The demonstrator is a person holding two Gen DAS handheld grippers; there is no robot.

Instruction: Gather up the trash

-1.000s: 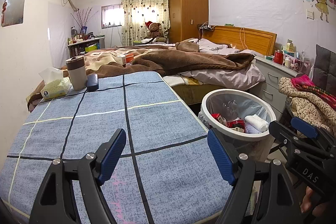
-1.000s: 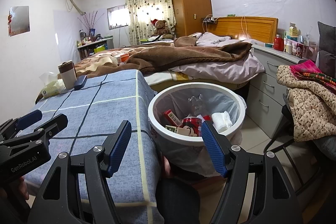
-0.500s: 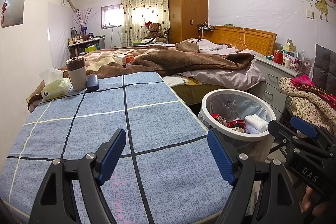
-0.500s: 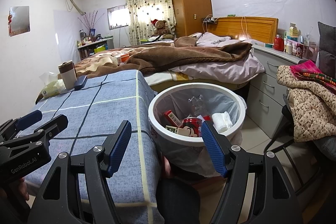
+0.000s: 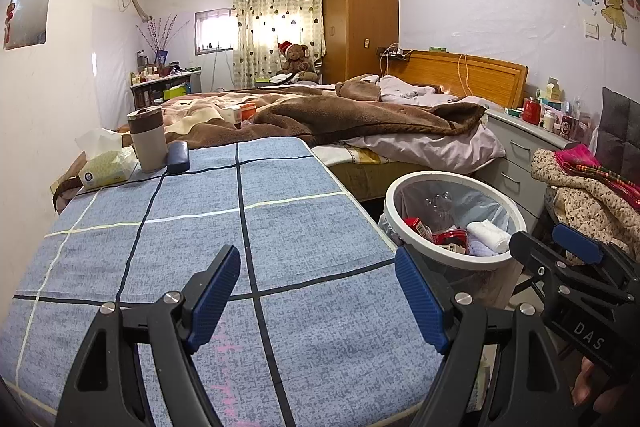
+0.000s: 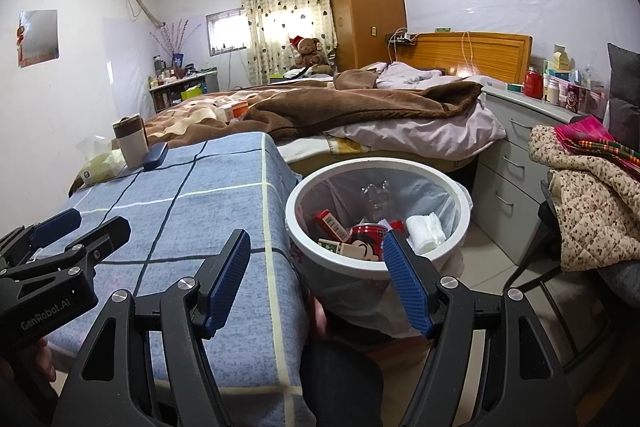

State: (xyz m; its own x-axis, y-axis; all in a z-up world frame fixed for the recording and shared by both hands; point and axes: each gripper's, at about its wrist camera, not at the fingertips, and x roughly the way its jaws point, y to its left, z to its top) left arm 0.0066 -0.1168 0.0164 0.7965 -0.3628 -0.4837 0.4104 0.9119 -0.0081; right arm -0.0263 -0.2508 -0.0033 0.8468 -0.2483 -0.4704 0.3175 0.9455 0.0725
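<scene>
Left wrist view: the left tongs (image 5: 318, 293) gape empty at lower centre over the blue counter (image 5: 200, 235); the trash bin (image 5: 452, 259) sits right of centre.

Right wrist view: the right tongs (image 6: 316, 277) gape empty at the bottom; the trash bin (image 6: 374, 265), holding a red can (image 6: 366, 233) and cartons, stands centre beside the counter (image 6: 192, 211).

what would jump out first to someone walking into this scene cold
The white trash bin, beside the table's right edge, holds a red can, a red carton and a white wad. The blue checked tablecloth fills the foreground, with a mug and tissue pack at its far end. Both the left gripper and right gripper are open and empty.
</scene>
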